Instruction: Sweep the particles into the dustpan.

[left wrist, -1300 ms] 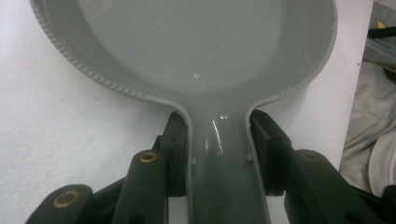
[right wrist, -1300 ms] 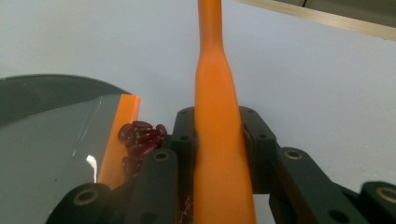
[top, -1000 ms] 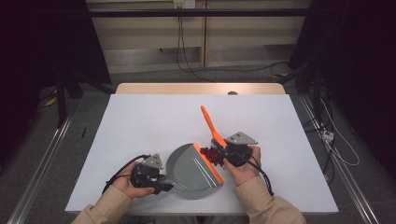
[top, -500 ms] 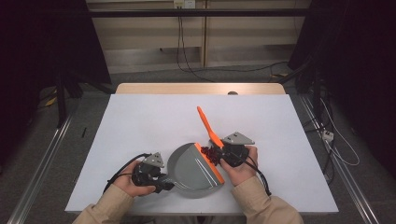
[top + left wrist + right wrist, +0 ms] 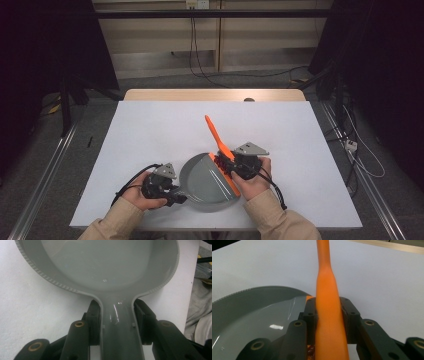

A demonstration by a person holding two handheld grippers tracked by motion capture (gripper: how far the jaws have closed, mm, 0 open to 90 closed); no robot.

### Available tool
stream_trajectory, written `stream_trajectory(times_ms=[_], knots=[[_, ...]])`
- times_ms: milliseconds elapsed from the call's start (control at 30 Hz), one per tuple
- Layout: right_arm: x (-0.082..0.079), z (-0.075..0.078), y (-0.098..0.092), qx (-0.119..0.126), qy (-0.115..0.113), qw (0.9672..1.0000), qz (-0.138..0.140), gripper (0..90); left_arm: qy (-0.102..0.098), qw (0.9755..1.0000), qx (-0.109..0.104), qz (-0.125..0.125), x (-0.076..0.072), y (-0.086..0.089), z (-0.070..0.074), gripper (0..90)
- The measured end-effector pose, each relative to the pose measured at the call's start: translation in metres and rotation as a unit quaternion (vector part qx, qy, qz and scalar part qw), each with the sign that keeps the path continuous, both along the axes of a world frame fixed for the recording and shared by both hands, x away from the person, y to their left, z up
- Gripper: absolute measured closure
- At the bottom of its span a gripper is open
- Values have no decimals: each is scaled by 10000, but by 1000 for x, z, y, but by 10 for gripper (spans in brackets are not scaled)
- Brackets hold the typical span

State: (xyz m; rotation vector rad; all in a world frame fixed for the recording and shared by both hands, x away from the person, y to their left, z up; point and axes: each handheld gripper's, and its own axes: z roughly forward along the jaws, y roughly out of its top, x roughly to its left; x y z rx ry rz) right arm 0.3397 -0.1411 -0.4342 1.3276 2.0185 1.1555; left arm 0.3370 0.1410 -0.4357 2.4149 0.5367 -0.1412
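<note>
Left hand-held gripper (image 5: 176, 194) clamps grey dustpan (image 5: 207, 182) handle | right hand-held gripper (image 5: 231, 166) grips orange brush (image 5: 220, 145) handle, long axis pointing away | bristles at the pan's right rim.

A white surface (image 5: 150, 130) fills the middle of the frame; a grey dustpan (image 5: 207, 182) lies on it at lower centre.

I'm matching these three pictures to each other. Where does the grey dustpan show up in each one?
High view: the dustpan lies near the table's front edge, between the two hands.
Left gripper view: its tray spans the top; its handle runs down between the black fingers.
Right gripper view: its curved rim sits lower left.
Shared landmark: the white table.
</note>
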Motion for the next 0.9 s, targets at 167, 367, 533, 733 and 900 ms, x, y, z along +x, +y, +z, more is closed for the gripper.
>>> stream_trajectory(times_ms=[167, 367, 533, 733, 900], knots=[[-1, -1, 5, 34, -29, 10000, 68, 708, -35, 9999, 62, 100, -1, -1, 1, 626], [-4, -1, 12, 155, -64, 9997, 160, 709, 39, 10000, -34, 74, 0, -1, 0, 627], [-6, 1, 17, 161, -129, 9995, 248, 709, 56, 9999, -70, 110, 0, -1, 0, 627], [-13, 10, 32, 418, -160, 9974, 568, 714, 21, 9998, -49, 183, -1, 0, -1, 627], [-2, 17, 24, 438, -296, 9975, 465, 713, 58, 9997, -97, 193, 1, 4, -1, 628]])
